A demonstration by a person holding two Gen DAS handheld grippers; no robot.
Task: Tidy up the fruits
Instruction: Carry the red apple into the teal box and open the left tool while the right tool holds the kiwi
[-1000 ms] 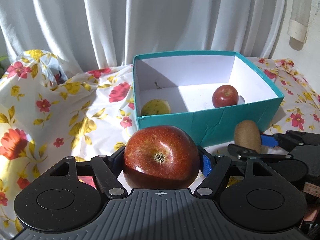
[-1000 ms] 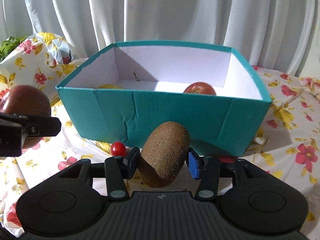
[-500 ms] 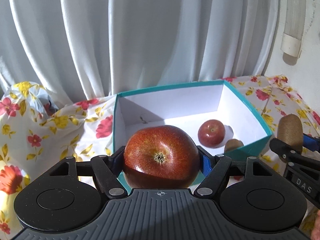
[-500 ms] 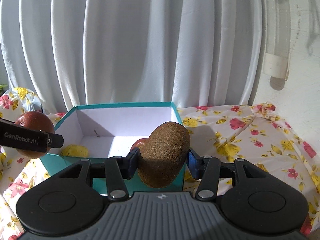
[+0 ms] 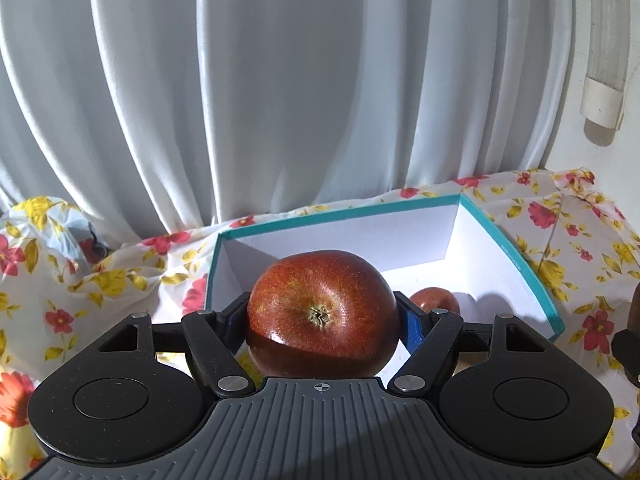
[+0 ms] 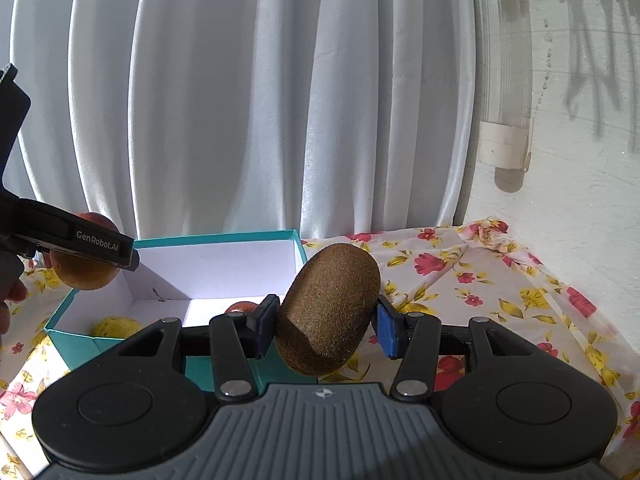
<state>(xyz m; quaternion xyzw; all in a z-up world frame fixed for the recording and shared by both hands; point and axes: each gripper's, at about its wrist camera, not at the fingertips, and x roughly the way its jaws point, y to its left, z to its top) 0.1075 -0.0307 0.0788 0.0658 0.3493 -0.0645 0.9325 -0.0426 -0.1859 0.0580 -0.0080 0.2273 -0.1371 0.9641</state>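
My left gripper (image 5: 322, 316) is shut on a large red apple (image 5: 320, 312), held in the air over the near left part of the teal box (image 5: 516, 260). A smaller red apple (image 5: 436, 300) lies on the box's white floor. My right gripper (image 6: 326, 322) is shut on a brown kiwi (image 6: 328, 308), tilted, above the box's near right corner (image 6: 298, 240). In the right wrist view the left gripper's finger (image 6: 100, 240) and its apple (image 6: 84, 276) show at the left, and a yellow fruit (image 6: 116, 326) lies in the box.
White curtains (image 5: 280, 100) hang close behind the box. A floral cloth (image 6: 460, 276) covers the table on both sides. A white wall with a pipe (image 6: 506, 100) stands at the right. A person's hand (image 6: 10, 300) shows at the left edge.
Both grippers rose with their fruit and moved toward the box. The left one now hangs over the box; the right one lifted from in front of it and tipped upward.
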